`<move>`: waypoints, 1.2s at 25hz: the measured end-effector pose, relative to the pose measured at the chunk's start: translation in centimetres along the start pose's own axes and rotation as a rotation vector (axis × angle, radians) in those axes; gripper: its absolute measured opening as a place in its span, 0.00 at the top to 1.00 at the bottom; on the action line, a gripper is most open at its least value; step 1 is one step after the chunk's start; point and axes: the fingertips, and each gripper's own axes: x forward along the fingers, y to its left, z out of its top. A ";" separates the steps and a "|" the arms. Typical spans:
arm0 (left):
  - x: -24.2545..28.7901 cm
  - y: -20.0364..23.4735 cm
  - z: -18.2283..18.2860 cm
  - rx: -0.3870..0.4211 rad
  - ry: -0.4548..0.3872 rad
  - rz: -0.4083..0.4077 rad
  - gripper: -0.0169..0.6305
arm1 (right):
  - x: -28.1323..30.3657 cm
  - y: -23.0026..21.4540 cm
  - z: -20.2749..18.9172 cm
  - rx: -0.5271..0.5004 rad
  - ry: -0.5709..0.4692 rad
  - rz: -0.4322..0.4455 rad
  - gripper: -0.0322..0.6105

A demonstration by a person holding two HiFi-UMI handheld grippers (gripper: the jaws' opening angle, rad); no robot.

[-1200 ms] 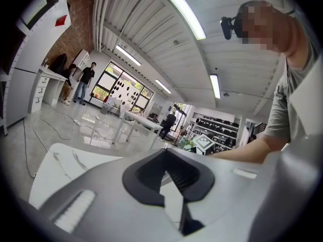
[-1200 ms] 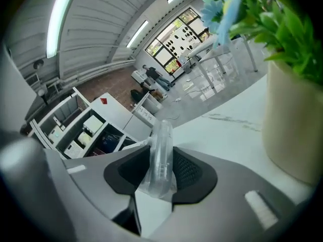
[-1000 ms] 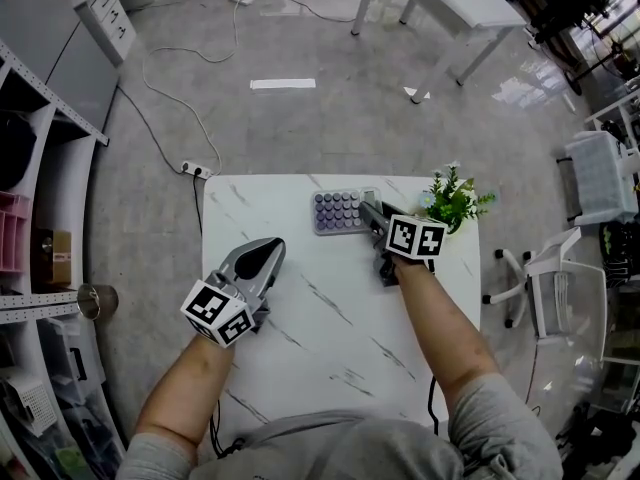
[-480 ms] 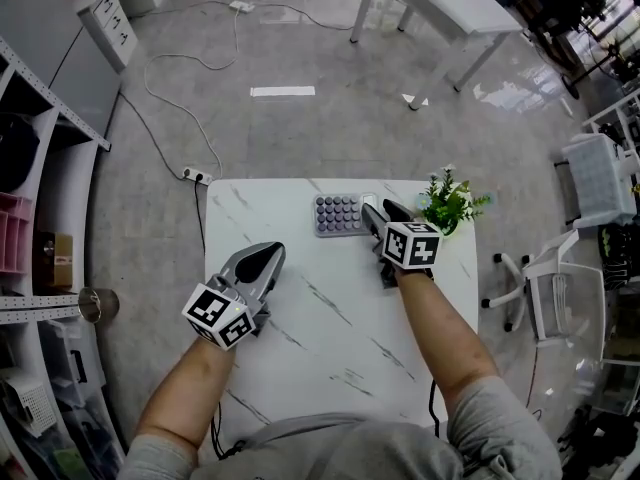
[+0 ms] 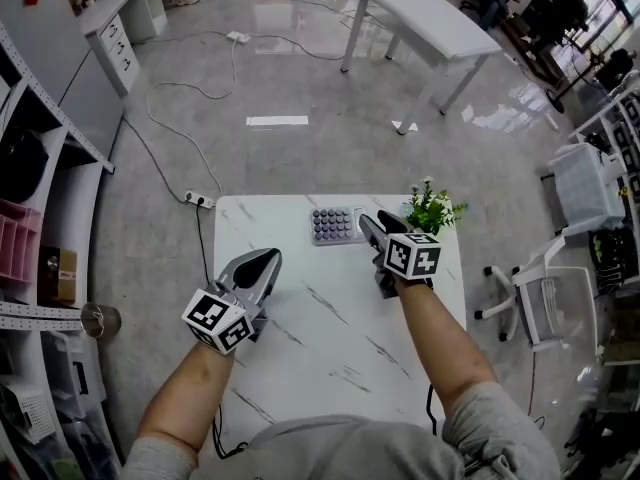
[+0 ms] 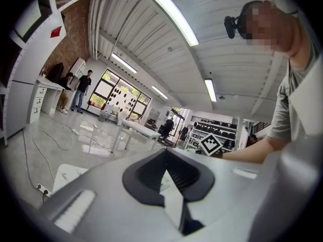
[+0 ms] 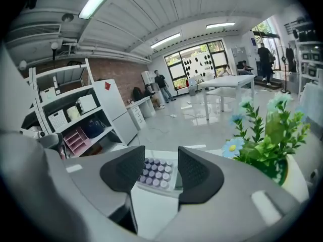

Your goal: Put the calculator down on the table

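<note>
Grey purple-keyed calculator [image 5: 336, 225] lay flat on marble table [image 5: 330, 338]; likely light, stiff, best pinched by edges. Your right claw [image 5: 370, 224] gaped empty; left claw [image 5: 268, 257] closed, empty.

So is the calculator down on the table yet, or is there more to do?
Looks done: the calculator lies flat on the white table, beside the potted plant. In hand: nothing. The right gripper has its fingers apart and empty, just behind the calculator; the left gripper is shut on nothing. Left: probably only drawing the right gripper away.
</note>
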 end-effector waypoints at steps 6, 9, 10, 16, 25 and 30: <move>-4.4 -2.7 4.6 0.037 -0.032 -0.001 0.88 | -5.9 5.0 3.0 -0.035 -0.066 0.069 0.63; -6.8 -4.5 6.8 0.058 -0.042 -0.012 0.88 | -9.5 7.2 4.8 -0.050 -0.112 0.092 0.68; -7.6 -5.1 7.4 0.063 -0.045 -0.017 0.88 | -10.8 7.9 5.2 -0.056 -0.126 0.095 0.70; -12.0 -8.6 10.8 0.075 -0.056 -0.031 0.88 | -17.9 12.0 6.9 -0.094 -0.206 0.135 0.78; -14.2 -18.8 12.9 0.140 -0.086 0.023 0.88 | -29.8 12.4 6.7 -0.196 -0.267 0.267 0.88; -14.2 -24.9 12.6 0.134 -0.126 0.085 0.88 | -35.1 11.4 6.1 -0.234 -0.268 0.349 0.94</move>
